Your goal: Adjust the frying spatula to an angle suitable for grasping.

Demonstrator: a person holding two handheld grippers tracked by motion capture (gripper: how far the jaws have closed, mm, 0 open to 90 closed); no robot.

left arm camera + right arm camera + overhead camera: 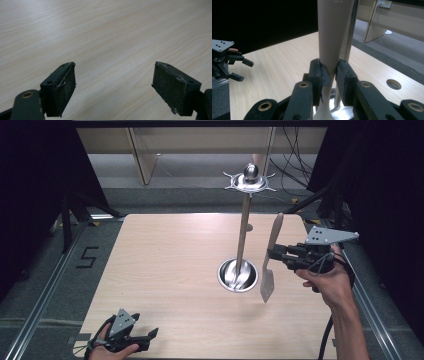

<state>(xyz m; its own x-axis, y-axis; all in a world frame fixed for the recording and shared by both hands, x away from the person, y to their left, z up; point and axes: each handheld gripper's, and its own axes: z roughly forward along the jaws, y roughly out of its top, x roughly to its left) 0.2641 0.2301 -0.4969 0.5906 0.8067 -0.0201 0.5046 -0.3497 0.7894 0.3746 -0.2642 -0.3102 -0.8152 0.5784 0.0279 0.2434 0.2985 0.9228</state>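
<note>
Right of centre in the high view, the right gripper (276,254) pinches a spatula (270,265) upright beside the utensil stand (243,240); raise it steadily, probably toward a hook. Lower left, the left gripper (147,340) rests spread.

Matt beige spatula (270,262), glossy metal stand (239,276)

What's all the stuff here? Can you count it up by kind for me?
Hand-held grippers: 2, left gripper and right gripper
Spatulas: 1, spatula clamped in the right jaws
Metal utensil stands: 1, stand
Tables: 1, table
Total: 5
</note>
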